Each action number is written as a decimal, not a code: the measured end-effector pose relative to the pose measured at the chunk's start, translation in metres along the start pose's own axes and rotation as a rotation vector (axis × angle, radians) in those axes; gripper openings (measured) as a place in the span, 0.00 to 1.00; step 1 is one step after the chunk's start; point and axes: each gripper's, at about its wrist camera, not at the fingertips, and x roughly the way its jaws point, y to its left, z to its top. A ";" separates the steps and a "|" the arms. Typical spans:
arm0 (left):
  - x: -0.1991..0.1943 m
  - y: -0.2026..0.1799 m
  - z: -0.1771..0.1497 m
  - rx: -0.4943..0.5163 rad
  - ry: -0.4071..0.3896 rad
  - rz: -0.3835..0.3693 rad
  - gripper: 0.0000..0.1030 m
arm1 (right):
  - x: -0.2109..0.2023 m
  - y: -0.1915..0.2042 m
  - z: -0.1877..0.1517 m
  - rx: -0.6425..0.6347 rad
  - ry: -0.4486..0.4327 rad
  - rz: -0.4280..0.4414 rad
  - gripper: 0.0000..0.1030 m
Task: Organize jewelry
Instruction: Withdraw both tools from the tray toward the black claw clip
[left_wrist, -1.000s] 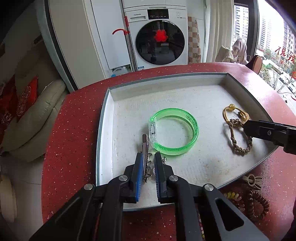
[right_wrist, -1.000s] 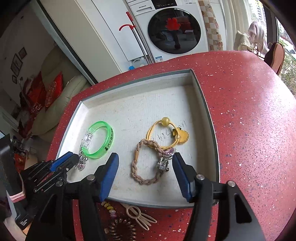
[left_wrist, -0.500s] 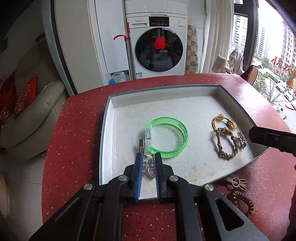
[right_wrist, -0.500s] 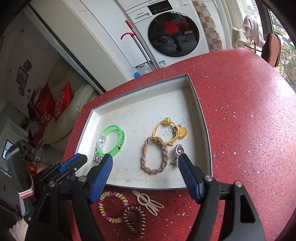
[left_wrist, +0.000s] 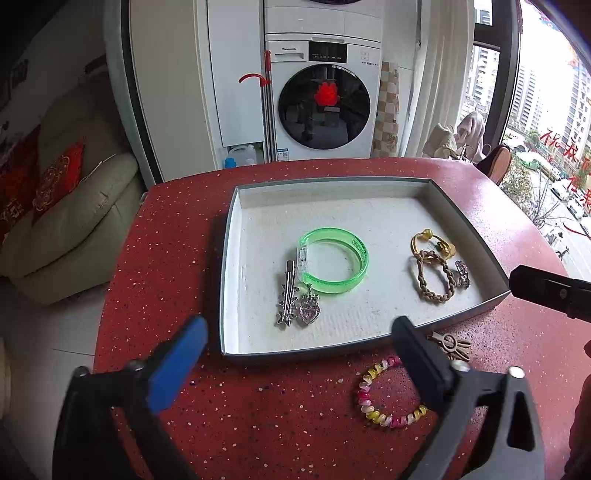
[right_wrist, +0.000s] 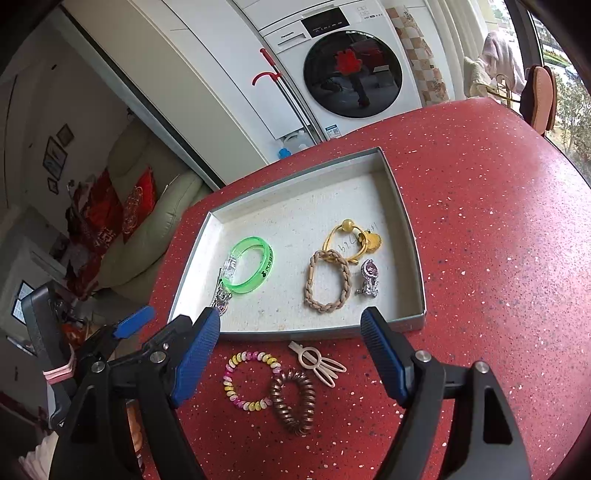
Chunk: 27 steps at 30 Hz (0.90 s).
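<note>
Shallow grey-rimmed tray (left_wrist: 467, 218) sits on red speckled worktop (left_wrist: 173, 258); its near rim lies just ahead of both grippers. Wide bare strip of worktop to the tray's right in the right wrist view, narrower strip on its left, where the worktop edge drops to a pale floor and a cream sofa (left_wrist: 70, 221). White washing machine (left_wrist: 323, 99) beyond the far edge, window at right.

Left gripper (left_wrist: 299, 343): fingers have just been opening, now spread wide, nothing between them, above the near rim. Right gripper (right_wrist: 291, 354): fingers also just opening, spread, empty, over loose items outside the tray: pastel spiral band (right_wrist: 248, 382), brown spiral band (right_wrist: 293, 402), beige clip (right_wrist: 319, 362).

Inside the tray: silver hair clip (left_wrist: 287, 293), long axis running near-to-far, heart pendant (left_wrist: 309, 310) just beside it, green bangle (left_wrist: 334, 260) lying flat and touching both. Right part: braided tie (right_wrist: 327, 280), yellow tie (right_wrist: 351, 240), purple-stone charm (right_wrist: 368, 277), close together.
</note>
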 end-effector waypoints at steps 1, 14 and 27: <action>-0.006 0.000 -0.001 0.005 -0.016 -0.002 1.00 | -0.003 0.000 -0.002 0.003 -0.003 0.004 0.79; -0.049 0.008 -0.043 -0.008 -0.010 -0.014 1.00 | -0.042 0.013 -0.037 -0.006 -0.085 0.029 1.00; -0.079 -0.004 -0.093 0.036 0.081 -0.091 1.00 | -0.065 0.025 -0.061 -0.045 -0.059 -0.009 1.00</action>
